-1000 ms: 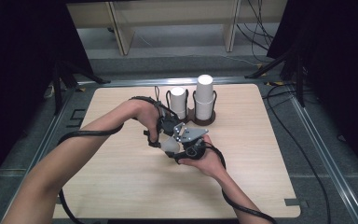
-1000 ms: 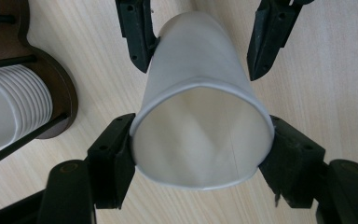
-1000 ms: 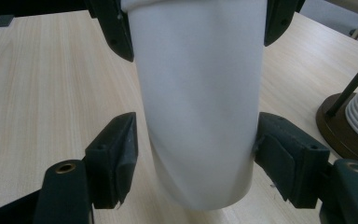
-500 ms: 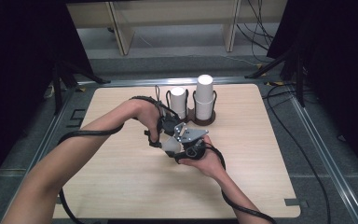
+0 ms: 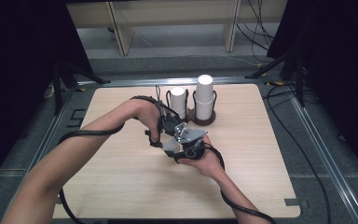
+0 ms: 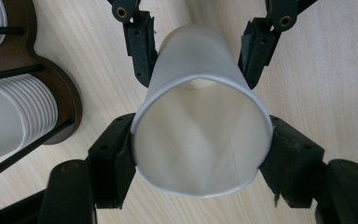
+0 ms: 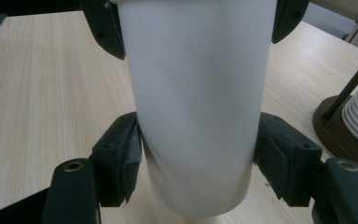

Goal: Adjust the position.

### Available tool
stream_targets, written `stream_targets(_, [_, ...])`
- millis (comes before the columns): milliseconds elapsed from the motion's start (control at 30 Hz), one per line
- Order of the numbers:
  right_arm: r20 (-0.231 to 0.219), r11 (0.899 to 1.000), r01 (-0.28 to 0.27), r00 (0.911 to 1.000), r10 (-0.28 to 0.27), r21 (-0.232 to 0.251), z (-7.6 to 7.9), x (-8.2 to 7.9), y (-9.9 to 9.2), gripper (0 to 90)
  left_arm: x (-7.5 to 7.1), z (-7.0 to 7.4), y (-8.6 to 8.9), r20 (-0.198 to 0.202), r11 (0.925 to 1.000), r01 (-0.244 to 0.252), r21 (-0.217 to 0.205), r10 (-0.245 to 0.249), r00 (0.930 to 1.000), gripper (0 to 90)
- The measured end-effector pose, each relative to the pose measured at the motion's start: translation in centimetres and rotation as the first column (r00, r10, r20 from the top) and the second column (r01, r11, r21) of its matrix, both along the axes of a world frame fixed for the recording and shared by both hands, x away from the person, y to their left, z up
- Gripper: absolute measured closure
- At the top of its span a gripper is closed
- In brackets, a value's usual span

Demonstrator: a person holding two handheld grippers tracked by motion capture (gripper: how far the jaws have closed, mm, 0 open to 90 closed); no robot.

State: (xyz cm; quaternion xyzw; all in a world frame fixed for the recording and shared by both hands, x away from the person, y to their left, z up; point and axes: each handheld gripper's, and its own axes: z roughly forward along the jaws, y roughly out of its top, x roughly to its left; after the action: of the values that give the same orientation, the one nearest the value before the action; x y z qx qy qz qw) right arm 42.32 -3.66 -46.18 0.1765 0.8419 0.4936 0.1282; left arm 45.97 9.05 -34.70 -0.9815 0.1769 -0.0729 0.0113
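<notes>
A person holds two grippers close together over the middle of the wooden table (image 5: 121,186). Between them there is one white paper cup (image 6: 200,135), and both grippers grip it at the same time.

In the left gripper view, the left gripper (image 6: 200,154) has its two black jaws pressed on the sides of the cup near the rolled rim. The open mouth of the cup faces this camera, so the inside is visible. Farther up on the cup, the jaws of the other gripper touch the narrower part near the bottom.

In the right gripper view, the right gripper (image 7: 198,158) closes on the cup wall near its base, one jaw on each side. The wall looks a little dented where the jaws press. The jaws of the left gripper show at the top, at the cup's rim end.

In the high view, the left hand (image 5: 142,112) comes from the left and the right hand (image 5: 205,158) from below, and they almost touch.

Behind the grippers, a dark brown holder (image 5: 205,119) stands on the table. It carries two stacks of white cups (image 5: 204,95) between thin black rods. The right stack is taller than the left one.
</notes>
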Motion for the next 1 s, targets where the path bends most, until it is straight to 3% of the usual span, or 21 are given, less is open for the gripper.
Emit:
stream_targets(267, [0.028, 1.000, -0.013, 0.9995, 0.013, 0.004, -0.2, -0.1, 0.0, 36.5, -0.1, 0.1, -0.3, -0.005, 0.9993, 0.002, -0.038, -0.002, 1.0000, 31.2])
stream_targets(533, [0.023, 0.999, 0.002, 0.9997, -0.003, 0.036, -0.8, -0.1, -0.6, 36.4, 0.2, 0.0, 0.2, -0.025, 0.9895, -0.005, -0.145, 0.001, 0.9997, 23.6])
stream_targets(600, [0.028, 0.999, 0.015, 0.9995, -0.016, 0.037, -0.8, -0.1, -0.8, 36.3, 0.1, 0.0, 0.3, -0.032, 0.9835, -0.013, -0.180, 0.007, 0.9995, 19.4])
stream_targets(633, [0.025, 0.999, 0.027, 0.9993, -0.028, 0.040, -0.8, -0.1, -0.9, 36.3, -0.1, -0.1, 0.5, -0.047, 0.9740, -0.035, -0.224, 0.025, 0.9986, 17.7])
stream_targets(867, [0.003, 0.998, 0.054, 0.9985, -0.054, 0.045, -0.8, -0.2, -1.9, 36.3, -0.6, 0.5, 1.2, -0.026, 0.9460, -0.025, -0.323, 0.017, 0.9995, 13.9])
stream_targets(1000, [0.007, 0.995, 0.078, 0.9969, -0.079, 0.054, -0.8, -0.3, -2.8, 36.3, -0.7, 0.7, 1.9, -0.014, 0.9163, -0.037, -0.399, 0.035, 0.9993, 12.7])
